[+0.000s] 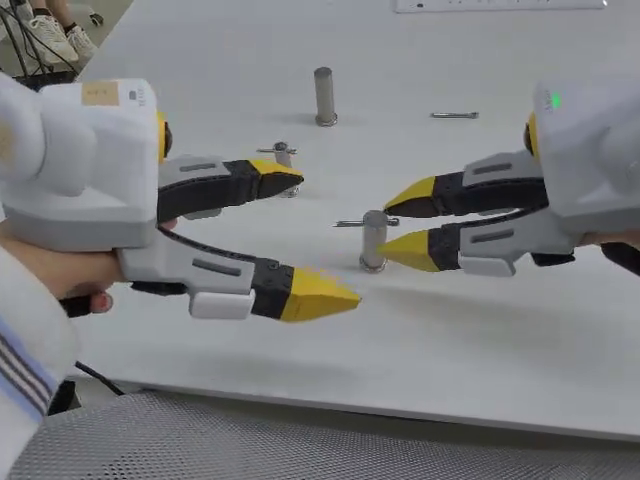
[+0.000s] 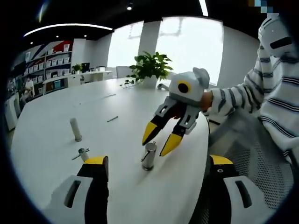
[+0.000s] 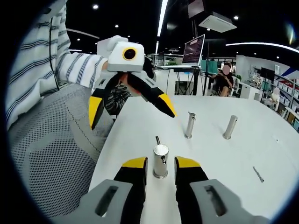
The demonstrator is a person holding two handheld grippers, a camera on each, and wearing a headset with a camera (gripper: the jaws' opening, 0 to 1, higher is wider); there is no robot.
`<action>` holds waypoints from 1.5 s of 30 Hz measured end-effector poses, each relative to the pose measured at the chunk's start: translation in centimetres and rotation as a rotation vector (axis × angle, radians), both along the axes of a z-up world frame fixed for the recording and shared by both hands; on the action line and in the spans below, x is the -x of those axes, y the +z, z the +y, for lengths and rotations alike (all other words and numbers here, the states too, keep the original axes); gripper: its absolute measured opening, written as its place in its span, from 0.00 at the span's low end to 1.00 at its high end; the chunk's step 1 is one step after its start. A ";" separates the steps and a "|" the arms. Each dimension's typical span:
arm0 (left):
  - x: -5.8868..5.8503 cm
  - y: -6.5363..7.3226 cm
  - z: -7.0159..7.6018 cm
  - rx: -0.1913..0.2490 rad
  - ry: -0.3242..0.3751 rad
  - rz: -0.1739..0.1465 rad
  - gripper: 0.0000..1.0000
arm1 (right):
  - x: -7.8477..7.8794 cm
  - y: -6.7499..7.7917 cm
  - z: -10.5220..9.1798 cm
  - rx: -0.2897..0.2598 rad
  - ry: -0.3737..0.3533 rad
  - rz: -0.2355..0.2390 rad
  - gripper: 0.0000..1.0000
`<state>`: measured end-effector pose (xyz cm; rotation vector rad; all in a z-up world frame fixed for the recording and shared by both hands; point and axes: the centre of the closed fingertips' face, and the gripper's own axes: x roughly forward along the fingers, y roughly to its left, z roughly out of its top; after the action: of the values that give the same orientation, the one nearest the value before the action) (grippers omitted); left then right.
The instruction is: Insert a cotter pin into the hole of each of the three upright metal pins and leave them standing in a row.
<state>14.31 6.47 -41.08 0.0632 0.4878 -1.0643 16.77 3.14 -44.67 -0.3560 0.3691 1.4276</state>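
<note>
Plainly, in the head view the right gripper at centre right brackets the near metal pin, likely steadying it, its cotter pin already through. The left gripper, lower left, gapes wide and empty. Left gripper view: the far metal pin, left, looks bare, a loose cotter pin right of it. Right gripper view: narrow jaws flank that near pin, slim gaps showing.

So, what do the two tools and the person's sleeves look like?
The left tool and right tool match: white bodies, black curved jaws with yellow pointed tips. A small green light glows on the right one. The sleeve is white with dark stripes.
</note>
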 end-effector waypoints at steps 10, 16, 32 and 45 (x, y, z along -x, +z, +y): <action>0.3 0.6 1.8 0.030 0.133 -0.003 0.99 | 0.5 -0.1 1.3 -0.067 0.025 0.058 0.22; 0.4 0.2 2.9 0.007 0.197 -0.004 0.99 | 0.4 -0.6 1.7 -0.064 0.030 0.057 0.21; 1.4 -1.1 3.3 -0.026 0.229 0.022 0.99 | 0.4 -1.3 2.3 -0.078 0.033 0.087 0.16; 1.6 -0.9 3.0 -0.054 0.217 0.019 0.99 | 0.4 -1.2 2.4 -0.090 0.025 0.103 0.10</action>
<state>12.70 9.44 -41.93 0.0462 0.5282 -0.8398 16.39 5.50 -45.91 -0.2157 0.3833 1.4857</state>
